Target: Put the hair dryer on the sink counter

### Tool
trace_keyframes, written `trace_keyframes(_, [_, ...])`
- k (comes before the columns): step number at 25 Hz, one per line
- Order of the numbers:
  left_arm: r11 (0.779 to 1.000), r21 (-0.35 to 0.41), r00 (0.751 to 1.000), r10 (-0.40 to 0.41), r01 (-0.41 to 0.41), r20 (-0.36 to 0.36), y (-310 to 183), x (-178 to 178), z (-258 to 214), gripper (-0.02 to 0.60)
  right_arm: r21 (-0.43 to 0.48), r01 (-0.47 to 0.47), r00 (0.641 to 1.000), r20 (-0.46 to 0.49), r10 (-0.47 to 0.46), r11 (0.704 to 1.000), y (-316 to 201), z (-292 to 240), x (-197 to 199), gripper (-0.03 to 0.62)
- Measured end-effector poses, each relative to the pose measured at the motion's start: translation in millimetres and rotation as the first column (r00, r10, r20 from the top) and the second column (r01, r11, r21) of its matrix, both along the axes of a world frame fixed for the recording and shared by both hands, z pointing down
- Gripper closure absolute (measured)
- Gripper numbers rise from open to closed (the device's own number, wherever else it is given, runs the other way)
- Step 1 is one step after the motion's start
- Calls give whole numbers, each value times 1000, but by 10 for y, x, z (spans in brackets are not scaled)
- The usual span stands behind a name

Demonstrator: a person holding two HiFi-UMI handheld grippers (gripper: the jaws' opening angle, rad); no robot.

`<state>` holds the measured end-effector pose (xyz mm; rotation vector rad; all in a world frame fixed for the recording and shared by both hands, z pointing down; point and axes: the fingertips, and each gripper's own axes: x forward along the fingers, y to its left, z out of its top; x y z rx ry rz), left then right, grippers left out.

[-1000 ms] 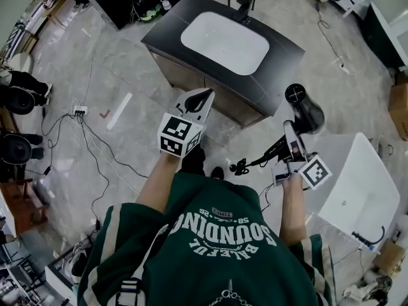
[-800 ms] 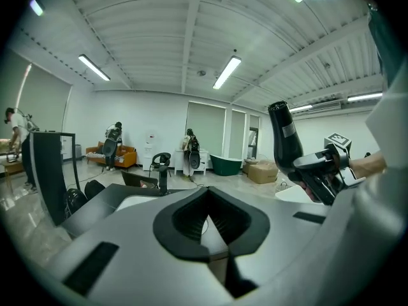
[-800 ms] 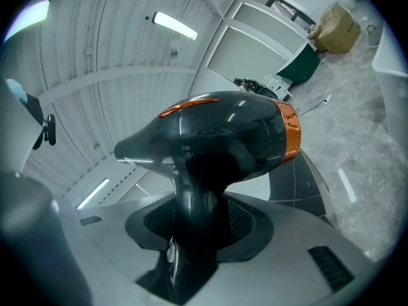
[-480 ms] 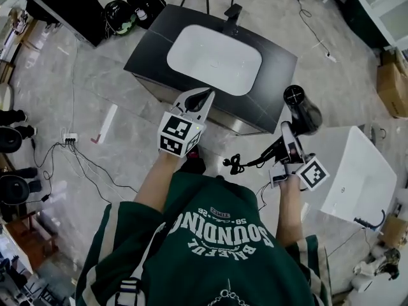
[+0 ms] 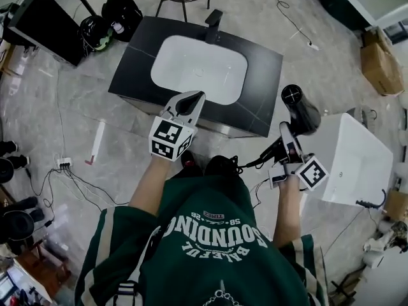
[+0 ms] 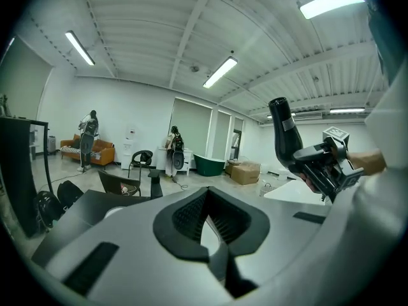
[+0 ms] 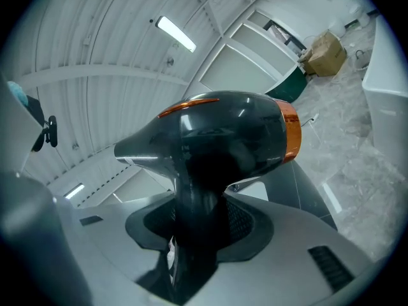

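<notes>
We've turned: the table [image 5: 261, 59] now sits further left, its front edge under the left tongs [image 5: 191, 99], clenched empty. Right tongs [image 5: 285, 136] clamp the dryer [image 5: 301, 110], airborne just right of the table; not placed yet.

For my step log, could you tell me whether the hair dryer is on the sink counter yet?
Not on it: the right gripper clamps the hair dryer by its handle, aloft beside the sink counter.
</notes>
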<state>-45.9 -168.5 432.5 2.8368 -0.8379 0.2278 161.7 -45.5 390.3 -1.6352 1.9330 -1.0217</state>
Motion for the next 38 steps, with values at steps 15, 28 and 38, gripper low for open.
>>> trace_keyframes(15, [998,11,998,64,-64,12,-762,781,33,571,-69,-57,995,-80,52,996,-836,105,899,405])
trace_keyframes(28, [999,-14,998,43,-43,34,-1456,1077,130,571,-279,-84,986,-165,39,957,-1644,783,1463,405])
trace_keyframes(38, [999,-47,997,-3,7,72,-1740,1146,240,571,-315,-52,971,-237,-25,948,-2331,1067,1594,405])
